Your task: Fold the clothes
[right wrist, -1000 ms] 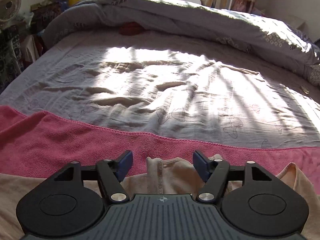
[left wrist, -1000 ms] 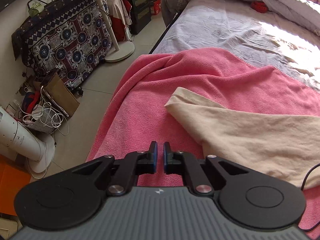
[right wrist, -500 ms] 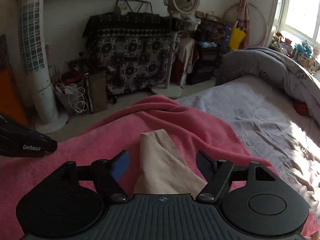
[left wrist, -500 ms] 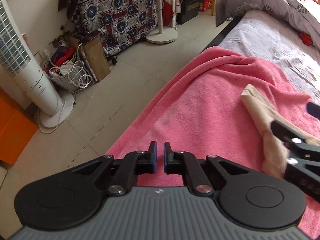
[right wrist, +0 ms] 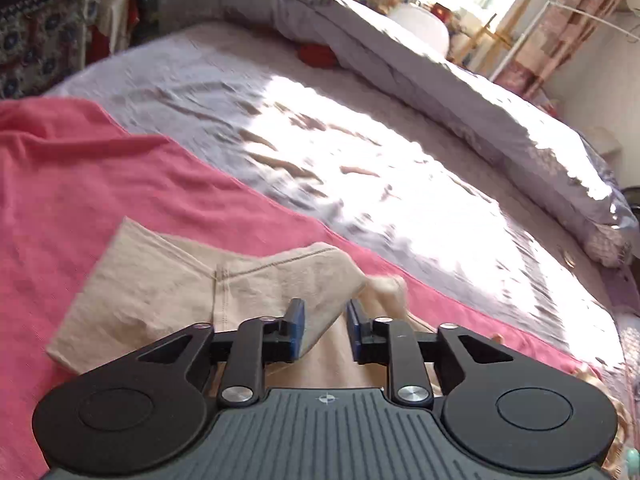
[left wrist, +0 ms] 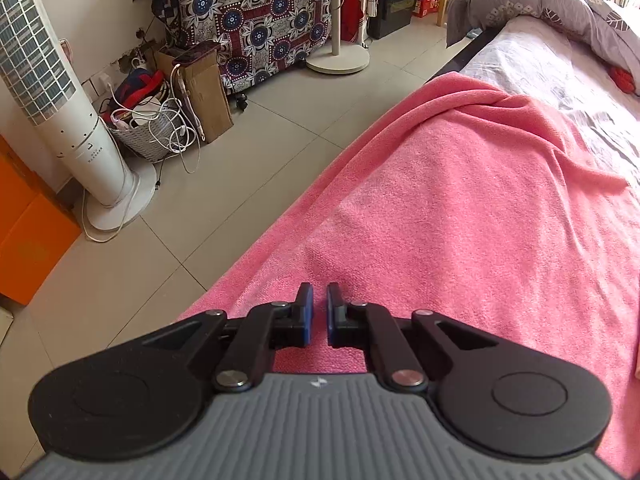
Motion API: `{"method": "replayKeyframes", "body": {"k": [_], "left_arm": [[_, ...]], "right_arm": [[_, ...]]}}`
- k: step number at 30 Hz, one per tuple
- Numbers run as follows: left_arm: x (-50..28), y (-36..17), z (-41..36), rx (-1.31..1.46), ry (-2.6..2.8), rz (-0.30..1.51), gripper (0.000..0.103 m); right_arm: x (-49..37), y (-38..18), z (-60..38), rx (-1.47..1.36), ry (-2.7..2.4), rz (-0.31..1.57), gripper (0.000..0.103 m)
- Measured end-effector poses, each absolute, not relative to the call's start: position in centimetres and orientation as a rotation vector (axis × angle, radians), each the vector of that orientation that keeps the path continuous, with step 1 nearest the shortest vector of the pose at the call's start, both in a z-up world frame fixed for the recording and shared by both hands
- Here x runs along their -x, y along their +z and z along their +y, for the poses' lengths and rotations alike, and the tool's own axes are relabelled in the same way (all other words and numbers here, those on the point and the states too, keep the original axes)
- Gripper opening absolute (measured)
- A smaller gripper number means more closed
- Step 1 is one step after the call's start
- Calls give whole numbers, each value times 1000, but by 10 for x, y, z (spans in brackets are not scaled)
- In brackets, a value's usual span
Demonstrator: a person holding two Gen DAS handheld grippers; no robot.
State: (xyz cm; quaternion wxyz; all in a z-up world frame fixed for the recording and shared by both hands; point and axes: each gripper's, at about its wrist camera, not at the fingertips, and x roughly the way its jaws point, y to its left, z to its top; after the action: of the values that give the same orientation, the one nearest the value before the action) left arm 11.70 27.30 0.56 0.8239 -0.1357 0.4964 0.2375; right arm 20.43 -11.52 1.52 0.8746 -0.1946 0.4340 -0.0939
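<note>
Beige knit fabric, a soft garment with a stitched seam [right wrist: 224, 280], lies on the pink terry towel [right wrist: 60, 168] spread across the near part of the bed, and your right hand-held gripper [right wrist: 325, 330] hangs right over it. Its blue-padded jaws stand partly apart with a raised fold of the beige cloth between them; the left pad seems to touch the fold, but nothing looks pinched, so you appear to be either about to clench on that fold or just letting it go. The garment already looks doubled over at its left end, which suggests the fold is partway done.

Your left hand-held gripper [left wrist: 317, 316] is nearly clenched, only a narrow slit between its pads and nothing in it. You hold it low over the bare pink towel near the bed's edge, well apart from the garment, probably parked out of the way while the right does the work.

Beyond the towel the pale grey bedsheet [right wrist: 320, 152] is wrinkled and sunlit, with a grey duvet [right wrist: 440, 80] bunched along the far side. Beside the bed you have a tiled floor [left wrist: 240, 132], a white tower fan [left wrist: 64, 92], a basket of tangled cables [left wrist: 156, 136] and a patterned cloth cover [left wrist: 256, 12].
</note>
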Motion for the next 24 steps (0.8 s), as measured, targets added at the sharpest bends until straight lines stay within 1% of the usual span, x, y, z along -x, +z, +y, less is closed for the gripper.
{"method": "replayKeyframes", "body": {"k": [1, 2, 4, 6, 10, 11, 12, 13, 14, 16, 17, 18, 19, 20, 24], "left_arm": [[-119, 6, 272, 285, 499, 1054, 7], [-121, 7, 271, 276, 492, 1054, 7], [-124, 7, 268, 258, 478, 1055, 7], [-127, 8, 261, 239, 459, 1058, 7], [-132, 10, 246, 202, 420, 1064, 7], [-134, 10, 242, 192, 410, 1065, 7], [-135, 11, 238, 183, 400, 1066, 7], [-136, 11, 234, 174, 390, 1068, 7], [-138, 12, 230, 164, 380, 1069, 7], [-139, 12, 219, 136, 351, 1067, 7], [-140, 12, 213, 125, 334, 1067, 10], [-141, 11, 207, 117, 320, 1068, 18], [-142, 10, 201, 110, 308, 1069, 22], [-143, 10, 196, 103, 300, 1070, 24], [-146, 10, 178, 107, 250, 1068, 24]], "right_arm": [[-201, 11, -126, 419, -248, 936, 53], [-194, 10, -130, 408, -269, 926, 60], [-182, 9, -138, 386, -308, 904, 62], [-175, 9, -128, 379, -259, 856, 66], [-187, -11, -86, 474, -102, 814, 66], [-195, -19, -80, 478, -104, 828, 66], [-204, -24, -83, 438, -129, 868, 54], [-213, -29, -87, 397, -155, 908, 37], [-222, -34, -90, 356, -181, 945, 4], [-227, -30, -108, 251, -235, 954, 6], [-225, -25, -118, 243, -273, 937, 6], [-221, -19, -124, 252, -296, 914, 6], [-219, -14, -128, 262, -314, 897, 6], [-213, -9, -135, 276, -337, 875, 6], [-195, 3, -157, 280, -367, 843, 6]]}}
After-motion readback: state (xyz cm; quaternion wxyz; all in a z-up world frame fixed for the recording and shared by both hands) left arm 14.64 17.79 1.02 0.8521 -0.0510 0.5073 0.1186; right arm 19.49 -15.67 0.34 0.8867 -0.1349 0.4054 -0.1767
